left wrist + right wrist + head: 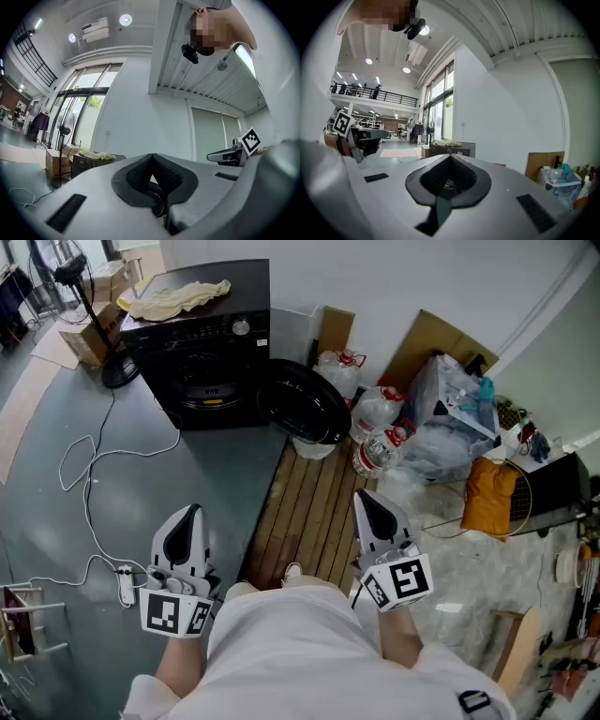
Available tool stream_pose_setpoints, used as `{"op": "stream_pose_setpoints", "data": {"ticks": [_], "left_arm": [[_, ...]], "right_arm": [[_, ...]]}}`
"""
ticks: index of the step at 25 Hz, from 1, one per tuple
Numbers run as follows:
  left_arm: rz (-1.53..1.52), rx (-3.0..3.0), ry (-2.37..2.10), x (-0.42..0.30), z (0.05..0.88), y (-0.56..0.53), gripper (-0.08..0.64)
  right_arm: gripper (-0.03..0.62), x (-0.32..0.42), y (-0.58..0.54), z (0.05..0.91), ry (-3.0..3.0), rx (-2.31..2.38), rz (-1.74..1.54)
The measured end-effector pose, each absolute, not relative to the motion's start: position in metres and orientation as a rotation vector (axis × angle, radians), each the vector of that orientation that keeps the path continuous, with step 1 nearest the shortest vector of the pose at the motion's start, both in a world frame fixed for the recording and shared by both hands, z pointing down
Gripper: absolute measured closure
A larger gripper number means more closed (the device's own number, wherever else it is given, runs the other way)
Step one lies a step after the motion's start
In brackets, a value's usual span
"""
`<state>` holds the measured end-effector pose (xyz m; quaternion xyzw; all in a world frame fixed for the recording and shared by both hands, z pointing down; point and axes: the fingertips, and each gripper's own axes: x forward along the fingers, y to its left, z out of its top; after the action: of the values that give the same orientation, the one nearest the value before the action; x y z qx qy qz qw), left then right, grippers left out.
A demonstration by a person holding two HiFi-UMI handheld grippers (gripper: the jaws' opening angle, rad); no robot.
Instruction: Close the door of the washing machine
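Well, the washing machine (202, 352) stands well ahead on the grey floor (206, 474), its round door (302, 401) swung open to the right. Both tongs are far from it: the left gripper (192, 514) and the right gripper (366, 498) are each pinched together on nothing. The risk, I judge, lies in the approach. The white cable (89, 465) loops across the floor and could snag a foot, and a push too near the hinge might leave the door unlatched. The machine is a glossy black box with a crumpled beige cloth (178, 298) on top. The door is a dark, smooth, dished disc, and wooden slats (309, 502) run below it.
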<state>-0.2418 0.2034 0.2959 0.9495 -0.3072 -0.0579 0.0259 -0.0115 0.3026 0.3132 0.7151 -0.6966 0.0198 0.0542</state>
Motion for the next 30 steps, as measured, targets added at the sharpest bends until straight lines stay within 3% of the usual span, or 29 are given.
{"op": "stream_pose_setpoints", "data": {"ticks": [21, 30], "left_arm": [[-0.146, 2.931, -0.943, -0.213, 0.306, 0.211, 0.547], [-0.009, 2.937, -0.952, -0.171, 0.317, 0.204, 0.289]], "right_arm": [[0.595, 0.011, 0.313, 0.323, -2.224, 2.174, 0.117], [0.595, 0.057, 0.329, 0.330, -2.212, 2.233, 0.132]]}}
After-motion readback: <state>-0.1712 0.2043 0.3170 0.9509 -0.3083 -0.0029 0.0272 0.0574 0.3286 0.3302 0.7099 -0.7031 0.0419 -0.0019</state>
